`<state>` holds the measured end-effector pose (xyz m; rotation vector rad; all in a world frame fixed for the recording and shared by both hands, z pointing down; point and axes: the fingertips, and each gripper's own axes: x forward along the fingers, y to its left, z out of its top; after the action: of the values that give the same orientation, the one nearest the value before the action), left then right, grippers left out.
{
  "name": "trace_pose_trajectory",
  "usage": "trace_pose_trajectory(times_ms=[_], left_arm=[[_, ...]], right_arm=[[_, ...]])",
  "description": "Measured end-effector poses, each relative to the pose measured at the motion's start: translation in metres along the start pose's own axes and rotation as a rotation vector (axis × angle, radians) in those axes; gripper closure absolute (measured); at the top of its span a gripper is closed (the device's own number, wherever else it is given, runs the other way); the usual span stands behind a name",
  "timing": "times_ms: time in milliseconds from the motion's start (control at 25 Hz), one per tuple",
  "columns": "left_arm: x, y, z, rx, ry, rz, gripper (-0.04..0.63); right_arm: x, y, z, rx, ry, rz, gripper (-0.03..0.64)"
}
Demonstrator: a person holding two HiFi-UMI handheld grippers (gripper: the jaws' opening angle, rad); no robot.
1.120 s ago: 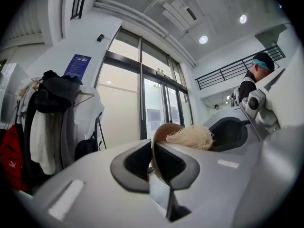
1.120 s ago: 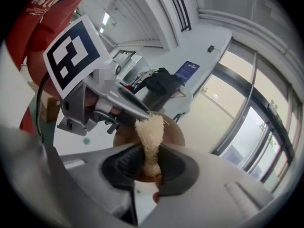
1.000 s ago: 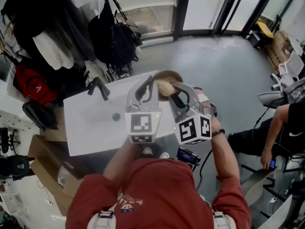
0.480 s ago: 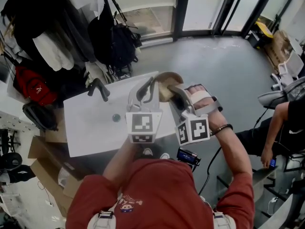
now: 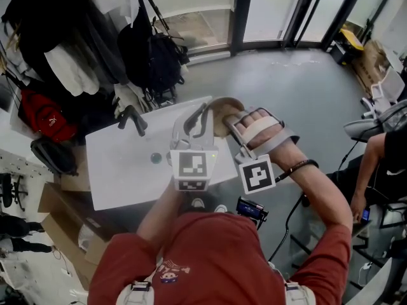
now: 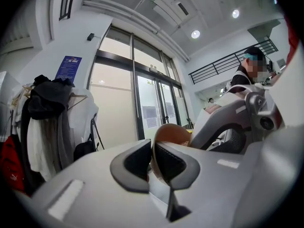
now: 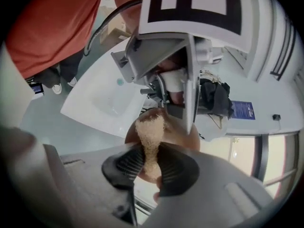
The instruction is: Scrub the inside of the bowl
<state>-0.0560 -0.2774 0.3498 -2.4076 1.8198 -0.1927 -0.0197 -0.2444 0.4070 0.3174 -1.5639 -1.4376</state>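
**Rim-pinch on a bowl while scrubbing: how it'll handle**

Left gripper (image 6: pixel 153 148) is clamped down on the thin rim of the brown bowl (image 6: pixel 173 133), one pad inside the wall and one outside, with the bowl held up in the air and tipped on its side. Right gripper (image 7: pixel 151 163) is closed on a tan fibrous scrub pad (image 7: pixel 150 132), squeezing it around the middle. The free end of the pad pokes forward into the bowl's opening and looks to be against the inner wall.

My read is that the bowl is light and stiff, maybe wood or plastic. It's not going to flex, but a single pinch on the rim gives it a pivot point. Push hard with the pad far from that pinch and I'd guess the bowl twists in the jaws. Scrubbing close to the clamped bit of rim looks safer, and so does pressing toward the pads rather than across them.

The pad looks soft and squashy, so it's forgiving, but it'll fold if held too far from the working end.

Below the bowl is a white sink (image 5: pixel 121 170), with its dark faucet (image 5: pixel 130 116) off to the bowl's left in the head view.
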Motion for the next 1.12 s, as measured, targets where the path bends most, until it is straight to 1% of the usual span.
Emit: trace_pose_trajectory(times_ms=[160, 280, 480, 600, 680, 800, 920, 1120], left_arm=[[-0.002, 0.0, 0.002, 0.001, -0.005, 0.0, 0.566], [-0.003, 0.001, 0.002, 0.0, -0.008, 0.003, 0.566], [-0.005, 0.004, 0.001, 0.005, 0.003, 0.01, 0.564], [-0.006, 0.008, 0.0, 0.009, 0.011, 0.02, 0.563], [-0.006, 0.011, -0.002, 0.018, 0.022, 0.031, 0.563], [-0.006, 0.01, -0.003, -0.004, -0.005, 0.024, 0.563], [-0.006, 0.01, -0.001, -0.022, -0.028, 0.023, 0.563], [-0.006, 0.011, 0.002, 0.003, -0.036, 0.045, 0.563]], right_arm=[[-0.001, -0.001, 0.0, 0.002, 0.008, 0.003, 0.541], [0.0, -0.004, 0.001, 0.052, 0.01, 0.004, 0.541], [0.003, -0.006, 0.001, 0.237, -0.005, 0.045, 0.541], [0.008, -0.01, -0.002, 0.307, 0.004, 0.033, 0.541], [0.011, -0.011, -0.002, 0.382, 0.0, 0.038, 0.541], [0.013, -0.012, -0.002, 0.524, -0.018, 0.055, 0.541], [0.013, -0.017, -0.003, 0.643, -0.029, 0.056, 0.541], [0.013, -0.021, -0.007, 0.812, -0.026, 0.048, 0.541]])
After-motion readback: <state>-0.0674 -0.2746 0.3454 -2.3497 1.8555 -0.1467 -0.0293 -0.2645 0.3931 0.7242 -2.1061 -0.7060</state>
